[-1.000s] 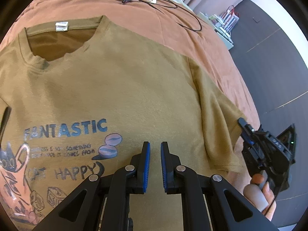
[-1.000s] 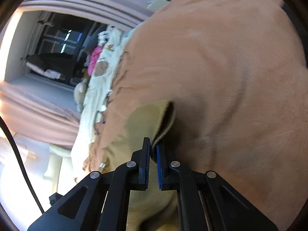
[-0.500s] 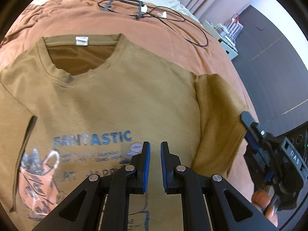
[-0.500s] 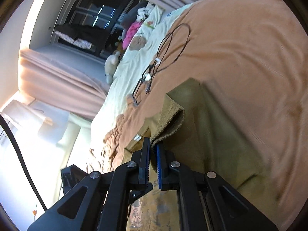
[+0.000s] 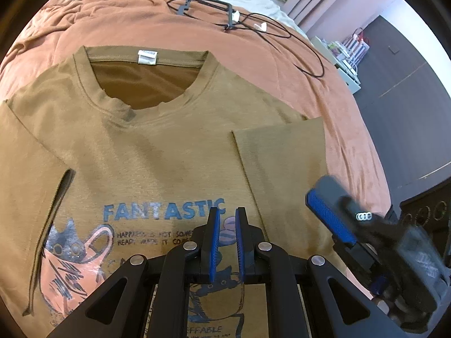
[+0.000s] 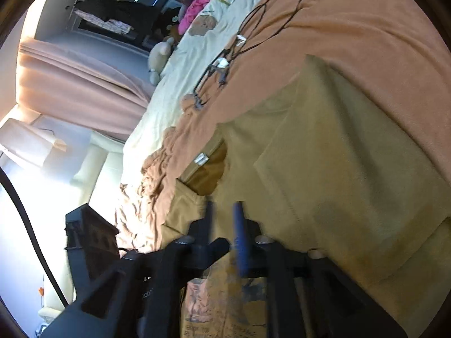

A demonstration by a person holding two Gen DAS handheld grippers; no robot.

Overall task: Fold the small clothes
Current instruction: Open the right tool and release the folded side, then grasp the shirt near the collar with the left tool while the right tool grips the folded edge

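Daylight glare blows out the right-wrist view's left side; motion blur smears its fingers [image 6: 238, 236]; fisheye edges vignette.

My left wrist camera looks down close over the t-shirt [image 5: 157, 152] toward the bed's [image 5: 282, 64] far end; my right one views it rolled sideways, sharing its collar [image 6: 208, 166].

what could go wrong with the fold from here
1. The right sleeve lies folded over the t-shirt, loose; the right claw, blurred and open just above, might drag it back out.
2. The left sleeve is only partly turned in, with a curled edge, so the fold may end lopsided.
3. A black cable lies on the blanket beyond the collar and could snag there.
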